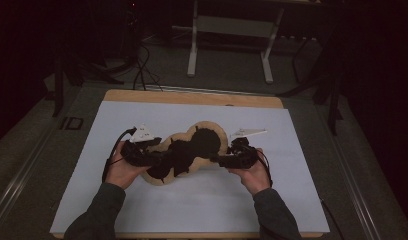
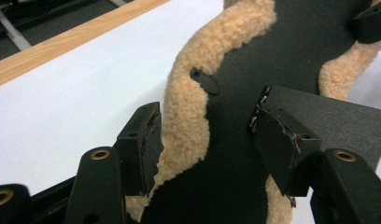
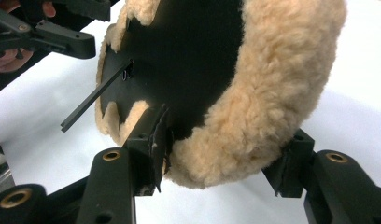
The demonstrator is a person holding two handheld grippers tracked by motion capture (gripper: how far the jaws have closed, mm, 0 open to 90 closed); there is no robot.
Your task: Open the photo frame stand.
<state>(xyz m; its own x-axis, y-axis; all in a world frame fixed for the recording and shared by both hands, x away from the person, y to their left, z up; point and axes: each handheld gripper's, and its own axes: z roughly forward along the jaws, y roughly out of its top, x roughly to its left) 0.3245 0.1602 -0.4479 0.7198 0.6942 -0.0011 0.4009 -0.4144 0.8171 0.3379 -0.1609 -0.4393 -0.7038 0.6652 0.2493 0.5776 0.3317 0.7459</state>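
My right gripper [image 3: 221,154] clamps the fleecy pad's [image 1: 192,150] rounded end; my left gripper [image 2: 205,140] stands wide, straddling its edge without pressing. I judge this the grasping step — next, the left jaws must close on that edge.

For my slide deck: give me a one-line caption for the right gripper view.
Right claw straddling the fleecy rim of a black-faced pad on a white sheet, its jaws close at either side.

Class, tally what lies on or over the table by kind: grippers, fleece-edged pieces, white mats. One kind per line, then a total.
Grippers: 2, the left gripper and the right gripper
Fleece-edged black pad: 1
White mat: 1
Total: 4
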